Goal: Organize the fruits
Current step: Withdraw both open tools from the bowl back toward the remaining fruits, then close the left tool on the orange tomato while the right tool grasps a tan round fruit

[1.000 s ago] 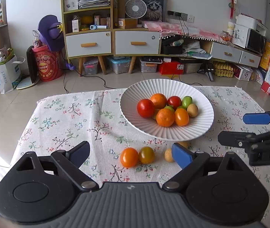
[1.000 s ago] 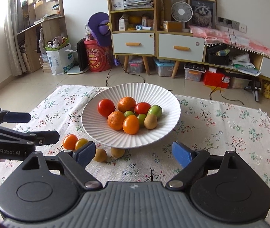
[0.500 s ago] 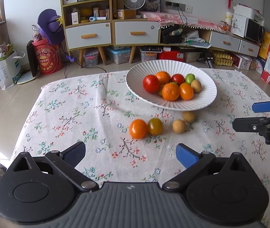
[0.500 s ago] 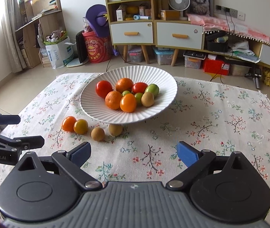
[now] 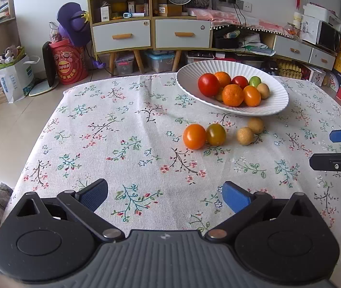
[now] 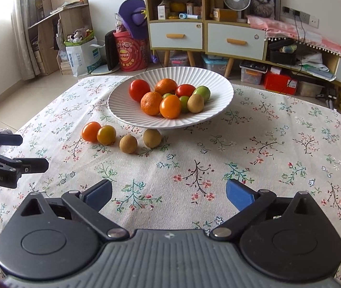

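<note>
A white ribbed plate [image 5: 273, 106] [image 6: 127, 110] holds several fruits: red tomatoes, oranges, green limes and a brown kiwi. In front of it on the floral cloth lie an orange tomato [image 5: 194, 136] [image 6: 91, 131], a yellow-green tomato [image 5: 215, 134] [image 6: 106, 134] and two brown round fruits [image 5: 244, 135] [image 6: 128, 144], [image 5: 255, 125] [image 6: 152, 138]. My left gripper [image 5: 165, 195] [image 6: 14, 152] is open and empty, well short of the loose fruits. My right gripper [image 6: 169, 192] [image 5: 333, 148] is open and empty, also back from them.
The floral cloth [image 5: 122, 129] covers the low table; its edges drop off at left and far side. Behind stand a drawer cabinet [image 5: 151, 33], a red drum [image 5: 67, 62] and floor clutter.
Both grippers have pulled back toward me and away from the plate, so plate and loose fruits sit farther off. Both stay open. The fruits have not moved.
</note>
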Demonstrator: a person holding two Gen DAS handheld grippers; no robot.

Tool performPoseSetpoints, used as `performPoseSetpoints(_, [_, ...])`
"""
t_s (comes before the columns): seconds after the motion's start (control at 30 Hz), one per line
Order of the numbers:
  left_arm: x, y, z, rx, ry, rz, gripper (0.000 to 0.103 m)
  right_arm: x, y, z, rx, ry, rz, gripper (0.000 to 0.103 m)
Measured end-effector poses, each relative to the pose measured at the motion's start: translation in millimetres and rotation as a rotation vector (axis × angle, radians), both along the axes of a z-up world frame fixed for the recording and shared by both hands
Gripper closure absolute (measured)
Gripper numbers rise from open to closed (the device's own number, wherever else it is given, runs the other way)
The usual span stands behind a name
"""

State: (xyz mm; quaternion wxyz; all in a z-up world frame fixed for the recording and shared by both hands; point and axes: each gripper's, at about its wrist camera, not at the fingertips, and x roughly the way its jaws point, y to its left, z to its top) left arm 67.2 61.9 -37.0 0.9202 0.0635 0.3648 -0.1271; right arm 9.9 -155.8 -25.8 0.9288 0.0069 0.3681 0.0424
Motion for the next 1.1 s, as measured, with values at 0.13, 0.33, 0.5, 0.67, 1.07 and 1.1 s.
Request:
performPoseSetpoints(0.13, [3.1,-1.5,-7.9,0.010,-0.010,0.007,0.000,4.2,4.6,-6.1,-0.007,-0.003,0.003,0.002])
performPoseSetpoints(0.33, [14.4,-15.0,-24.7,0.070,-0.040,-0.009,0.000,15.8,12.0,-14.7,-0.028,-0.009,-0.001,0.003])
performPoseSetpoints(0.5, [27.1,-20.3,-29.0,0.051,-0.069,0.003,0.000,28.4,10.8,-21.2,-0.051,-0.015,-0.063,0.014])
performPoseSetpoints(0.67, [37.4,-26.1,-28.8,0.032,-0.066,0.019,0.000,38.0,5.8,-26.0,-0.043,-0.009,-0.088,0.022])
performPoseSetpoints(1.07, [50.6,-35.2,-23.1,-0.009,-0.043,-0.001,0.021,48.4,20.8,-23.8,-0.060,-0.032,-0.006,0.038])
performPoseSetpoints(1.1, [50.7,-36.3,-22.8,-0.005,-0.046,-0.009,0.022,48.6,22.1,-23.8,-0.062,-0.034,0.002,0.038])
